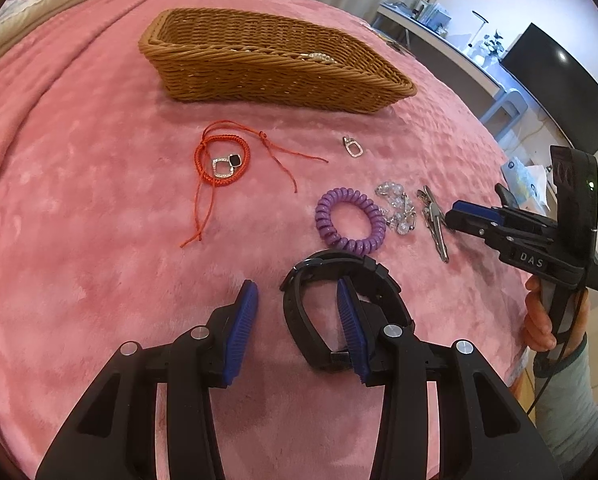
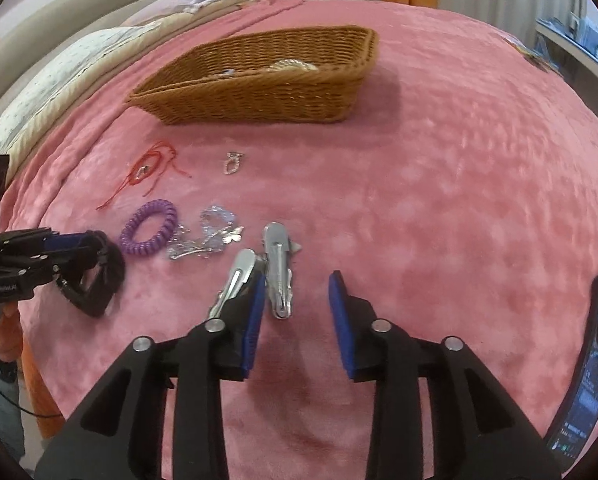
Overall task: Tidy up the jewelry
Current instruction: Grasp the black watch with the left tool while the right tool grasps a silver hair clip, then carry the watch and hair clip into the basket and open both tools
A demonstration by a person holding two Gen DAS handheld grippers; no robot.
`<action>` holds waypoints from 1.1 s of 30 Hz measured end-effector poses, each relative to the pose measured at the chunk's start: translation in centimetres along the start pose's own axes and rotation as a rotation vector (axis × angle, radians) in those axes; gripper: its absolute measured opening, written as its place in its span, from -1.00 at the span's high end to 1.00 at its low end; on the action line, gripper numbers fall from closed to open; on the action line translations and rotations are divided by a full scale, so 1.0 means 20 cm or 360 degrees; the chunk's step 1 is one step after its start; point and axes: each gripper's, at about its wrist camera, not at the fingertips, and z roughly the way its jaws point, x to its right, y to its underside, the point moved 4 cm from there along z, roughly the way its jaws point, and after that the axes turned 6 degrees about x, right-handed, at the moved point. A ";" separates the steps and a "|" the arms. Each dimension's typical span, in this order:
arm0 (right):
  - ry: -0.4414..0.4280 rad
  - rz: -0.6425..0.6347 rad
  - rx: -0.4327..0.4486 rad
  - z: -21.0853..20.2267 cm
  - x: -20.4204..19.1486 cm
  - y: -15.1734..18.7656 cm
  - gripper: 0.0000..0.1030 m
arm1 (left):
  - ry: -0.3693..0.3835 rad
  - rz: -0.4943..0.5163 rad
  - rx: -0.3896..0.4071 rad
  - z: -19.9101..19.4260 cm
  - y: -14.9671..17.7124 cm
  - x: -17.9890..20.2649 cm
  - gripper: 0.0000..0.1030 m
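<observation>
The left gripper (image 1: 297,322) is low over the pink blanket (image 1: 79,208), jaws wide open. Its right finger sits inside the loop of a black watch (image 1: 331,280); nothing is pinched. The right gripper (image 2: 297,320) points down at the blanket too, jaws wide open, with one silver clip (image 2: 278,276) lying between its fingers and another (image 2: 235,280) beside the left finger. A purple coil band (image 1: 350,221), a clear bead chain (image 1: 397,208), a red cord bracelet (image 1: 223,160) and a small charm (image 1: 353,147) lie near the middle. The basket (image 1: 267,68) sits toward the far edge
</observation>
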 end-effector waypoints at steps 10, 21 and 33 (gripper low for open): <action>0.0060 -0.0087 -0.0028 0.11 -0.06 -0.03 0.35 | -0.0051 0.0015 -0.0075 0.05 -0.04 0.03 0.24; 0.0074 -0.0141 0.0056 0.11 -0.12 -0.05 0.71 | 0.0058 -0.0085 -0.0014 -0.01 0.03 -0.06 0.90; 0.0035 -0.0085 0.0259 -0.10 -0.11 -0.13 0.73 | 0.0024 -0.0094 0.0340 -0.23 0.02 -0.03 0.92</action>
